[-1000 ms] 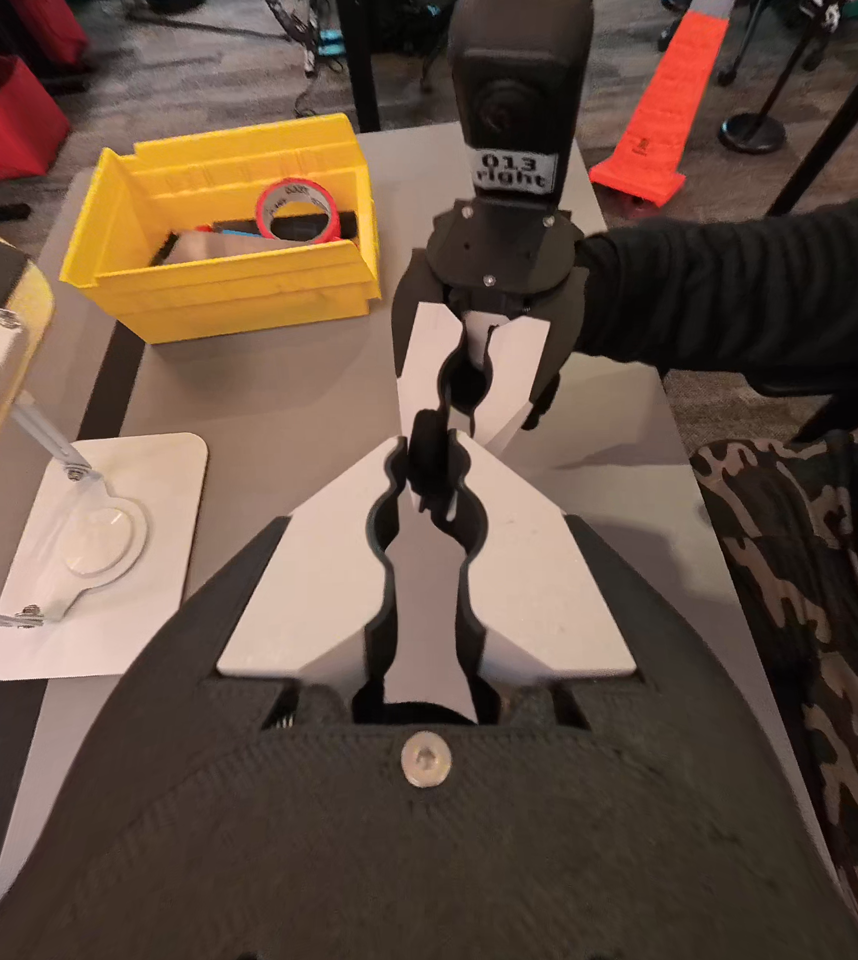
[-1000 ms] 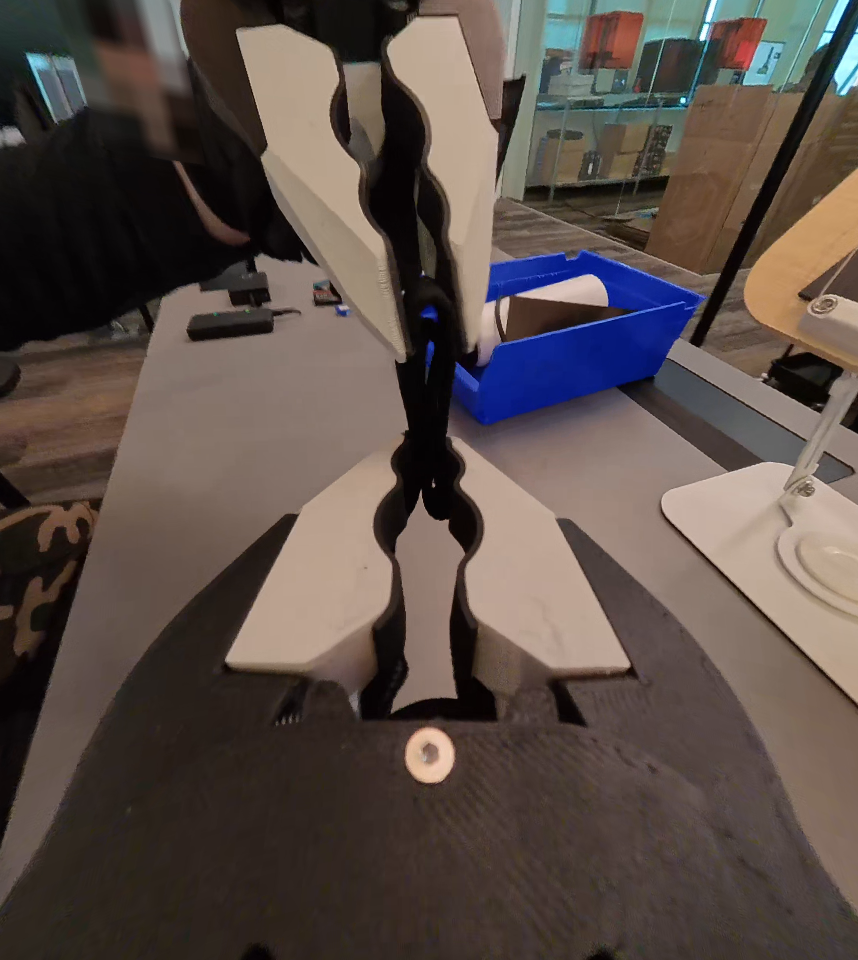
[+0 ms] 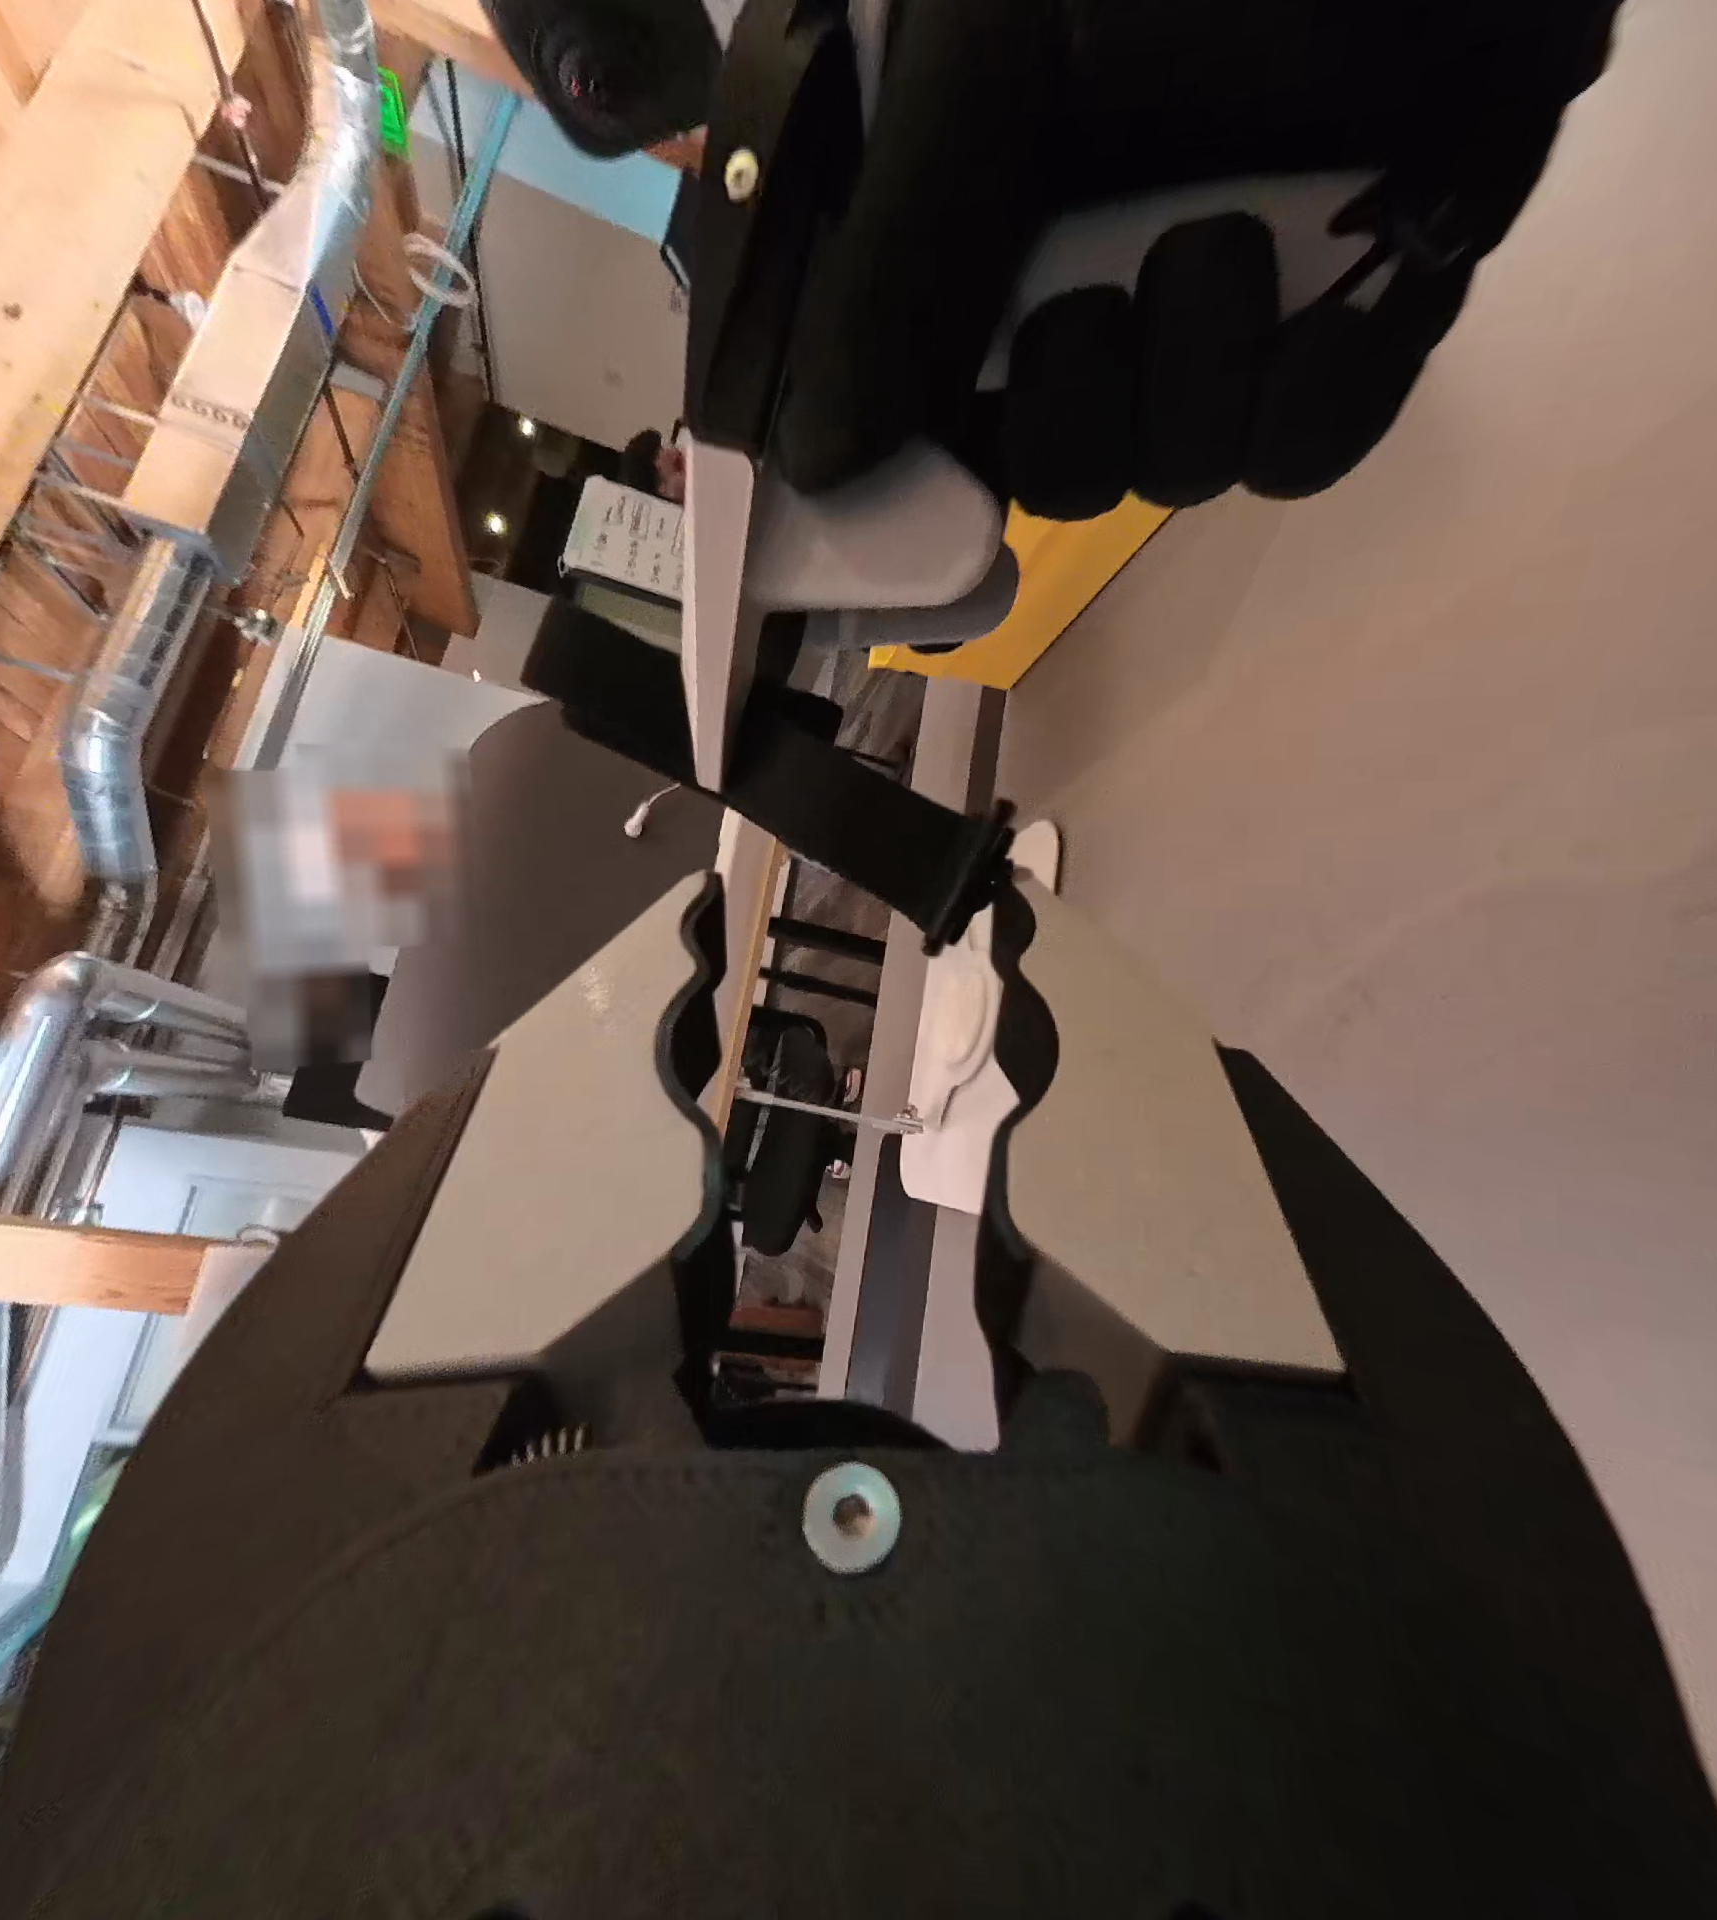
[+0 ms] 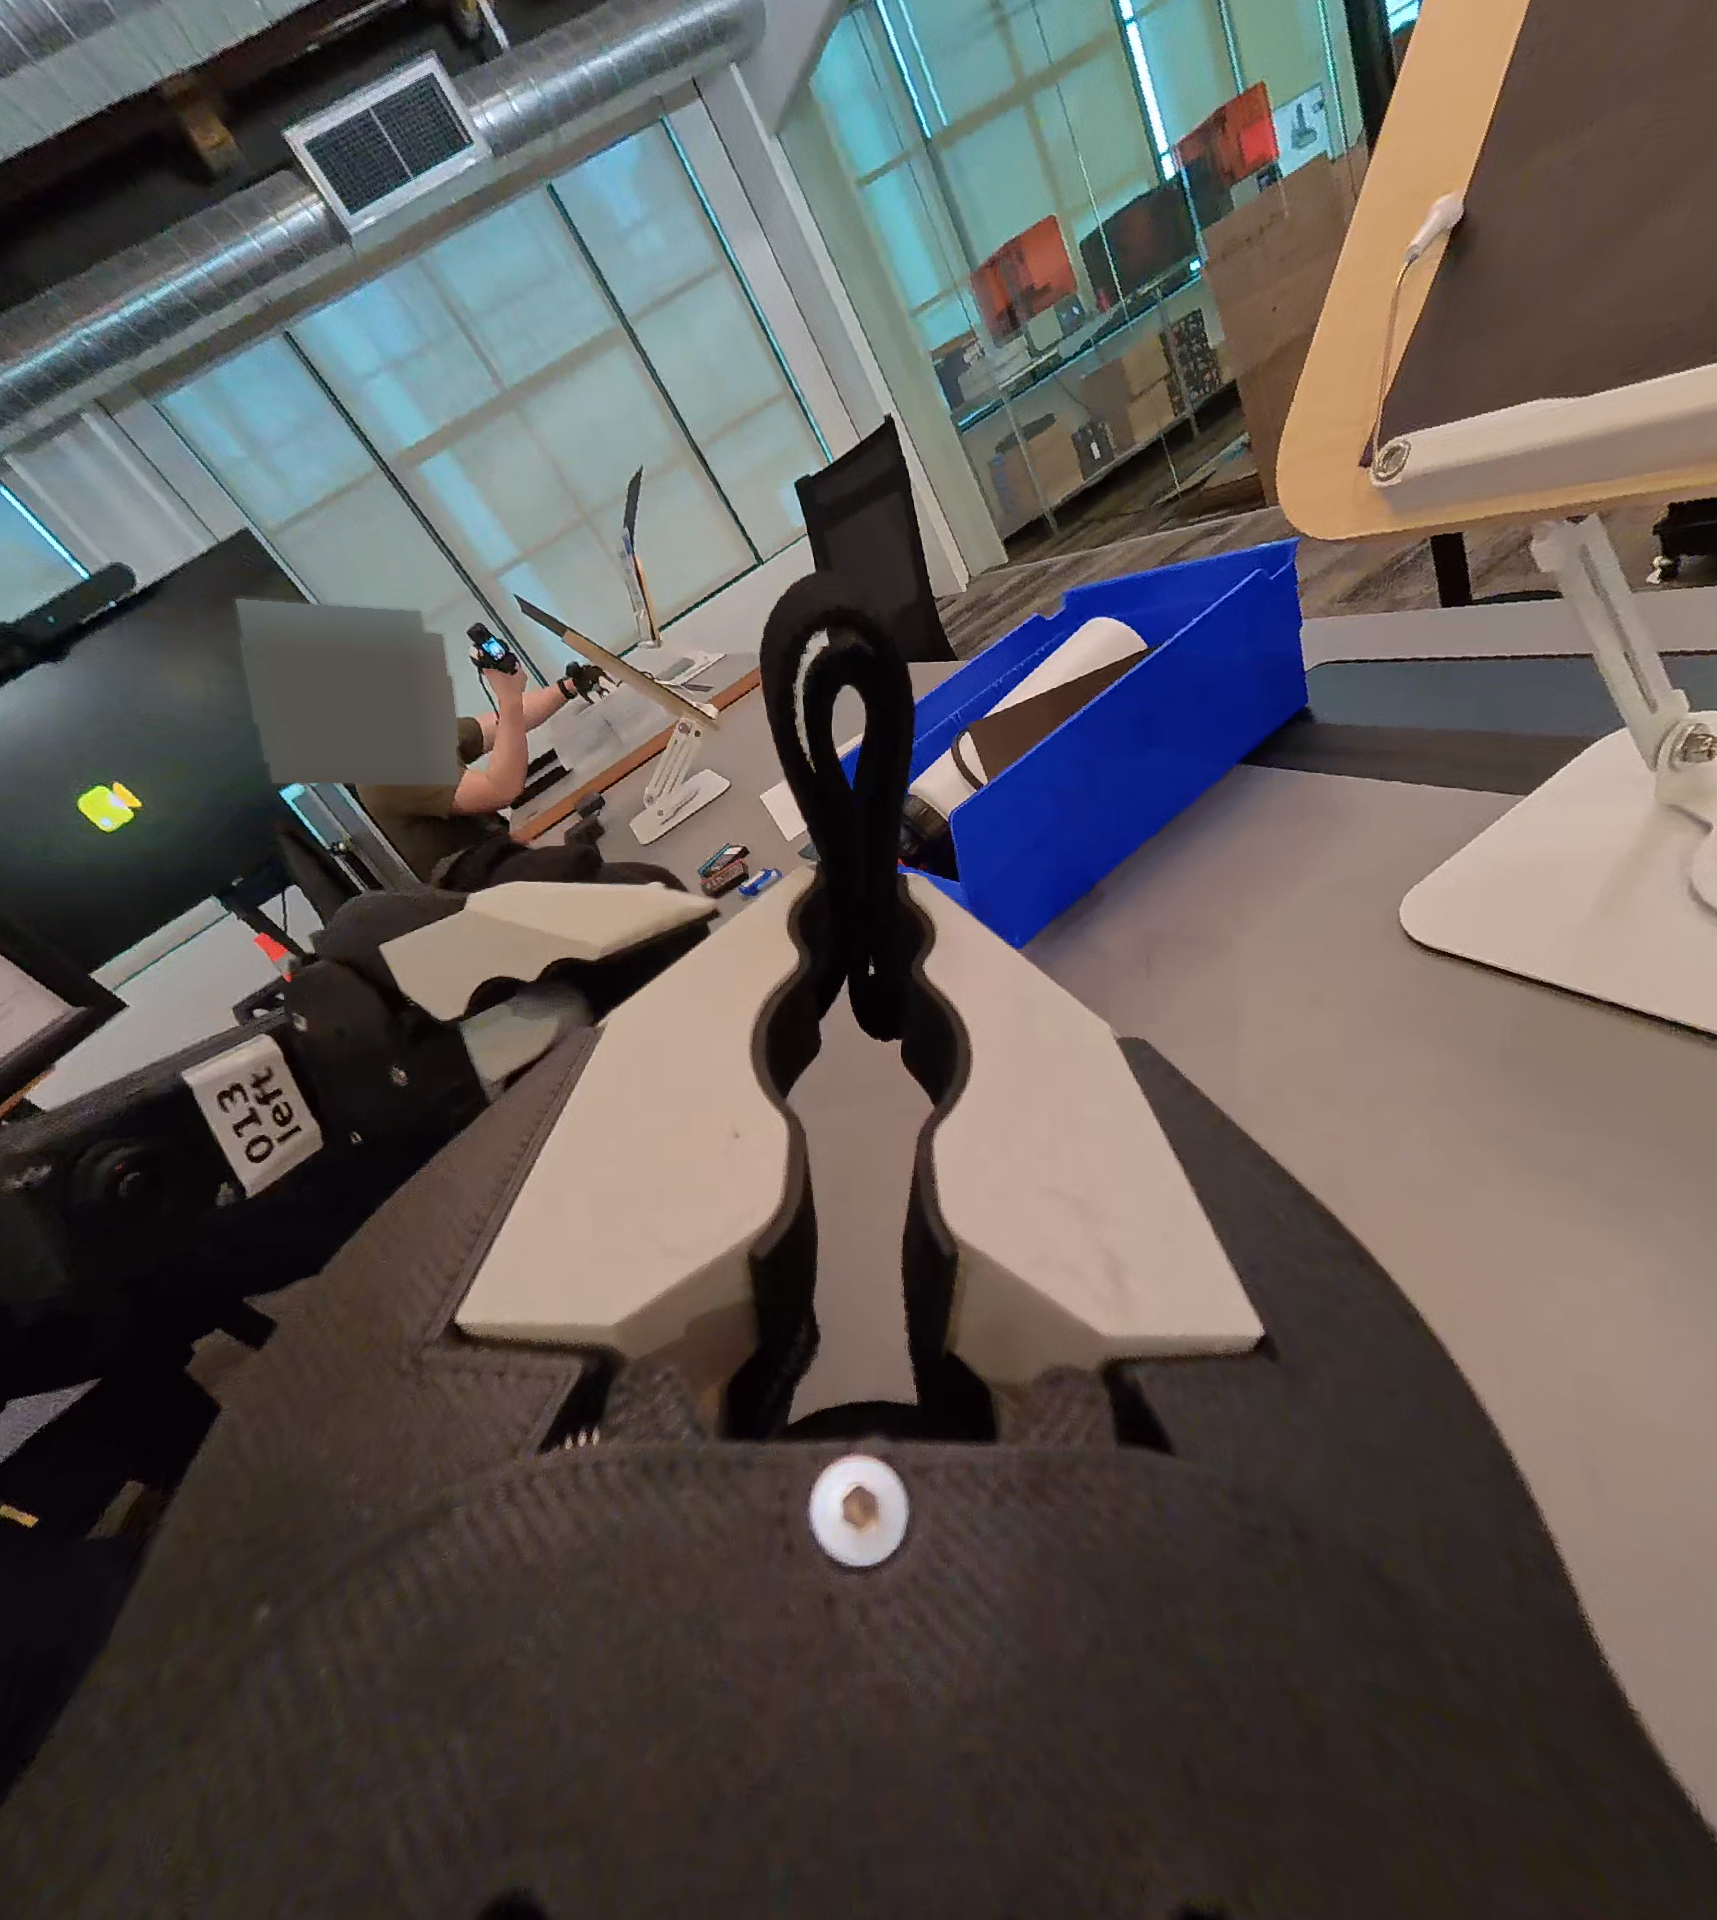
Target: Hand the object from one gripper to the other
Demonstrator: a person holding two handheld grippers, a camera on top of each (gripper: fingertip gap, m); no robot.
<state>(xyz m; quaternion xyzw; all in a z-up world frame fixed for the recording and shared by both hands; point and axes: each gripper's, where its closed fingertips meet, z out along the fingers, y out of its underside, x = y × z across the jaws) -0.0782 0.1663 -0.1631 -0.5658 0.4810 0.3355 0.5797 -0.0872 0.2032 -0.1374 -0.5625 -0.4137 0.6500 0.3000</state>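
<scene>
Right gripper [image 4: 859,935] clamped on black strap [image 4: 838,748], loop standing upright past fingertips. Left gripper [image 3: 859,935] jaws apart, empty; strap end [image 3: 833,800] just beyond its tips, apart from them. Blue bin [image 4: 1124,758] just behind strap on grey table [image 4: 1353,1143]; white stand base [image 4: 1612,914] right of bin. Windows, ceiling ducts beyond.

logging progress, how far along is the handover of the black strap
The handover looks done. The right tool is shut on the black strap, whose loop sticks up past its fingertips. The left tool is open with nothing between its fingers, and in the right wrist view it sits off to the side, apart from the strap. Left, at most: setting the strap down, perhaps in the blue bin.
</scene>
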